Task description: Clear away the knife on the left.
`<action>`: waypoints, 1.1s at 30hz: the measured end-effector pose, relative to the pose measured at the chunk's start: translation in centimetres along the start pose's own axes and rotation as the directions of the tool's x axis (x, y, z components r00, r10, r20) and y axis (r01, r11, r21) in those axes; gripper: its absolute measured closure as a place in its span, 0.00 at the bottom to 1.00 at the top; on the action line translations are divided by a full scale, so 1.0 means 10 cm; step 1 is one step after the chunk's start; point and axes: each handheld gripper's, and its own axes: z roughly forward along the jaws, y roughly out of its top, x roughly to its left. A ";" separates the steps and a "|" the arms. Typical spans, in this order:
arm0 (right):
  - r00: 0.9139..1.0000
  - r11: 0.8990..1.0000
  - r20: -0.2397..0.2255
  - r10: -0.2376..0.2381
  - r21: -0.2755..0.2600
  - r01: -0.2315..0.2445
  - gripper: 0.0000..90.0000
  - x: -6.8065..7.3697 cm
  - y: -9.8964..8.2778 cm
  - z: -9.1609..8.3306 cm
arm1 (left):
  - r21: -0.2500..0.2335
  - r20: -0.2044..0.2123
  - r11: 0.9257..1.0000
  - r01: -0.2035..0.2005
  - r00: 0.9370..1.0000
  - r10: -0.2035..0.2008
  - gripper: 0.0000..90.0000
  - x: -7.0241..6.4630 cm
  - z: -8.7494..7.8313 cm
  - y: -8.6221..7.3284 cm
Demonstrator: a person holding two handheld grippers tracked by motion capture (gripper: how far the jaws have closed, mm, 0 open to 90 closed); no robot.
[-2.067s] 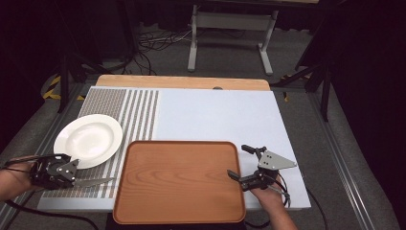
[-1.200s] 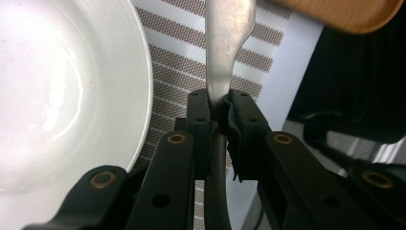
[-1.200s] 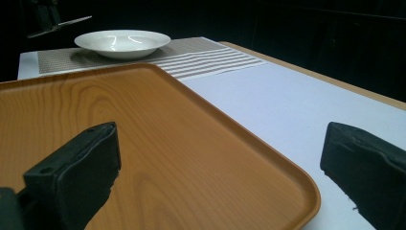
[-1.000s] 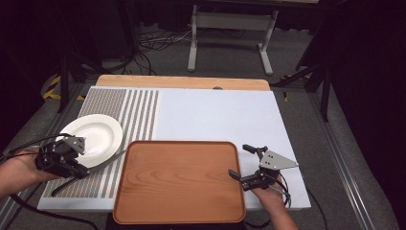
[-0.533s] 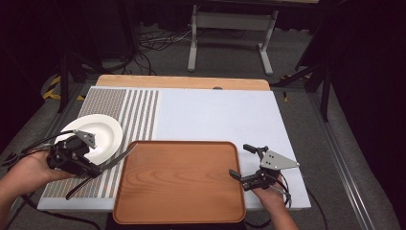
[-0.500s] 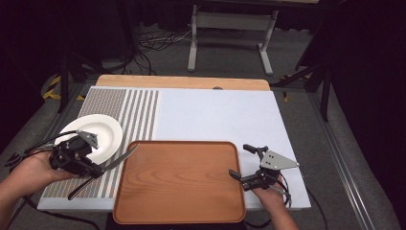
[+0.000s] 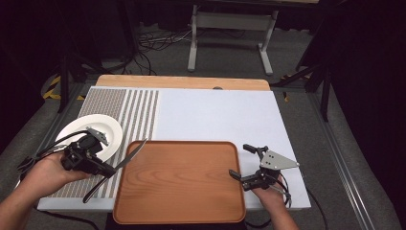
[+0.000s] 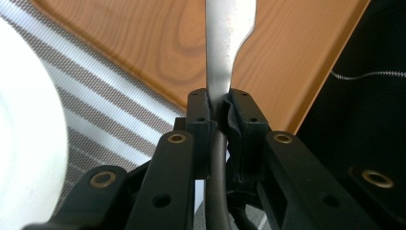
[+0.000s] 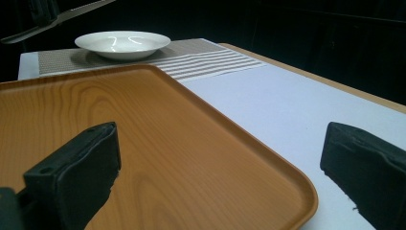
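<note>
We see the left gripper (image 7: 103,167), jaws clamped on a silver table knife (image 7: 130,153), blade slanting over the near-left corner of the rectangular wooden tray (image 7: 179,179); the right gripper (image 7: 242,163) rests open-jawed at the tray's right edge.

Two black handheld claws, bare forearms, no sleeves visible.

Left claw (image 7: 125,157): black body, black cable looping off to the side, small grey plate on top; in the left claw view its jaws are matte black linked bars with brass-coloured rivets and small round screw holes, black padding at the tips. Right claw (image 7: 241,161): black frame, grey three-cornered plate on top with a few dark dots, thin black cable trailing back past the right hand (image 7: 271,191); in the right claw view its jaws are chunky black blocks with rough, slightly worn edges, one small hole on the left one. Left hand (image 7: 48,168) bare, nothing worn.
</note>
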 end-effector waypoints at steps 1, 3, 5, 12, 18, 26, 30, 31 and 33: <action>1.000 1.000 0.000 0.000 0.000 0.000 0.01 0.00 0.00 0.00 | -0.002 0.005 1.000 0.007 1.000 -0.007 0.89 -0.01 0.01 0.01; 1.000 1.000 -0.001 -0.001 -0.001 0.001 0.01 0.00 0.00 0.00 | -0.003 0.005 1.000 0.007 1.000 -0.007 0.90 -0.02 0.02 0.02; 1.000 1.000 0.000 -0.001 -0.002 0.001 0.01 0.00 0.00 0.00 | -0.011 0.017 1.000 0.019 1.000 -0.019 0.89 -0.03 0.04 0.04; 1.000 1.000 0.000 -0.001 -0.004 0.001 0.01 0.00 0.00 -0.01 | -0.018 0.038 1.000 0.019 0.999 -0.019 0.89 -0.10 0.13 0.11; 1.000 1.000 0.000 0.002 -0.002 -0.002 0.01 0.00 0.00 -0.01 | -0.044 0.052 0.998 0.032 0.998 -0.030 0.89 -0.15 0.22 0.18; 1.000 1.000 0.000 0.004 -0.002 -0.004 0.01 0.00 0.00 -0.01 | -0.047 0.058 0.998 0.029 0.998 -0.026 0.90 -0.20 0.41 0.27; 1.000 1.000 -0.001 0.002 -0.002 -0.002 0.01 0.00 0.00 -0.01 | -0.052 0.069 0.998 0.039 0.997 -0.035 0.90 -0.22 0.48 0.28; 1.000 1.000 -0.001 0.003 -0.002 -0.003 0.01 0.00 0.00 -0.01 | -0.054 0.074 0.998 0.041 0.997 -0.037 0.89 -0.22 0.49 0.29; 1.000 1.000 -0.001 0.003 -0.002 -0.003 0.01 0.00 0.00 -0.01 | -0.055 0.083 0.998 0.042 0.996 -0.038 0.90 -0.22 0.51 0.30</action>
